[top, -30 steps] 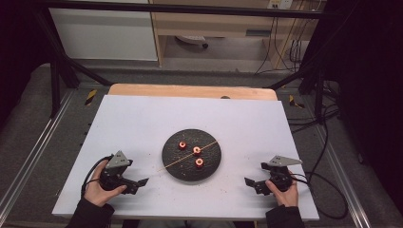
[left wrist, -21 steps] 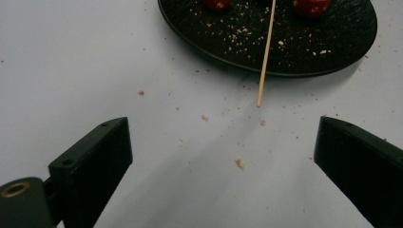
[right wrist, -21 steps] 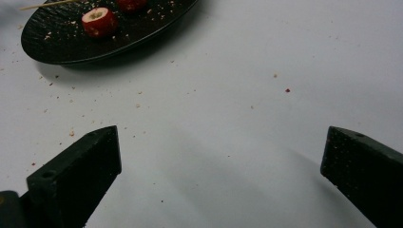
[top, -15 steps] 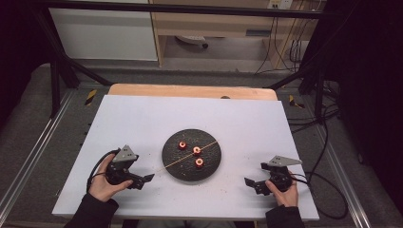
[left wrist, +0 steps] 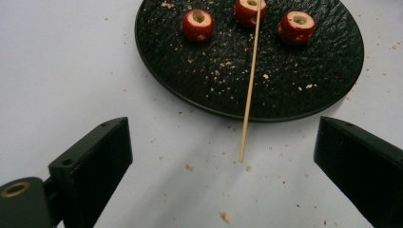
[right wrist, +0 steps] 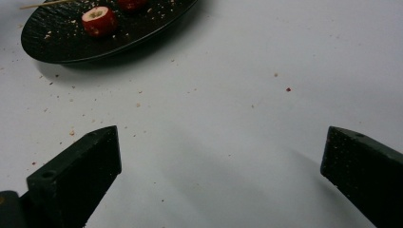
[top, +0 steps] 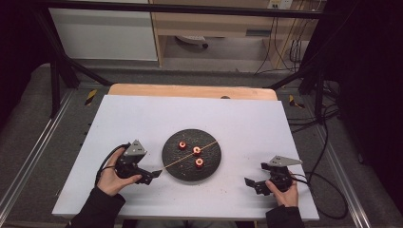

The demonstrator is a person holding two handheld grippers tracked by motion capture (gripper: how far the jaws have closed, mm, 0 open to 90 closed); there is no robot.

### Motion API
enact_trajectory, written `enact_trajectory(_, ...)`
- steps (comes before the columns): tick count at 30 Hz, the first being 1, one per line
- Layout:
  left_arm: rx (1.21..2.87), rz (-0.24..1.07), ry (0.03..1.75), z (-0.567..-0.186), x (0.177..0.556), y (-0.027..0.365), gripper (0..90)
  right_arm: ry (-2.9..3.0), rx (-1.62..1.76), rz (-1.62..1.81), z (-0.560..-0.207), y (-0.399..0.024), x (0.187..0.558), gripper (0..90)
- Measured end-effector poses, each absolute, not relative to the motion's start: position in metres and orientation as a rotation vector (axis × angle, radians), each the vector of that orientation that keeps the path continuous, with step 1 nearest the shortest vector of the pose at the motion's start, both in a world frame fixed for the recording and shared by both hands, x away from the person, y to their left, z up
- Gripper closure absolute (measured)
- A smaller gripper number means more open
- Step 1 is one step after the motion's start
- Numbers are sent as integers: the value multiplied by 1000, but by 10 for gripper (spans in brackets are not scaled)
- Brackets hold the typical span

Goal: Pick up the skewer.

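Plainly both grippers gape wide — left gripper (left wrist: 223, 156) frames the skewer (left wrist: 249, 90), its far end cut off

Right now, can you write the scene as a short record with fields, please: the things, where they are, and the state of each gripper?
surface: white table
plate: black round plate, near the middle of the table
fruit: three cored red fruit pieces on the plate
skewer: wooden skewer lying across the plate, its near end past the rim on the table
crumbs: scattered on the plate and the table
left gripper: open, aimed at the skewer's near end, not touching it
right gripper: open, holding nothing, apart from the plate
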State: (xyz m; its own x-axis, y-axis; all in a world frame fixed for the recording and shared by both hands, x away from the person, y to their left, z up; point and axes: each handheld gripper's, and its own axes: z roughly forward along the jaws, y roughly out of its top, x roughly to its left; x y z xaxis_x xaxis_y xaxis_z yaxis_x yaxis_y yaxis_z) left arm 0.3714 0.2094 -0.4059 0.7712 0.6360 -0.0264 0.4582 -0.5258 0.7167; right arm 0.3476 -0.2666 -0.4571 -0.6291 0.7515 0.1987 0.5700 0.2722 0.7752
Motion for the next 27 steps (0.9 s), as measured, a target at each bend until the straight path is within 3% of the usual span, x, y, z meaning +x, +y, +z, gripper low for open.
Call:
enact_trajectory(13,2269,296,769,-402,380,183,64,2335,1221,1284,-457,-267,348,6)
enact_trajectory(27,2333,261,764,-406,395,157,153,2341,1215,1279,-458,-266,349,6)
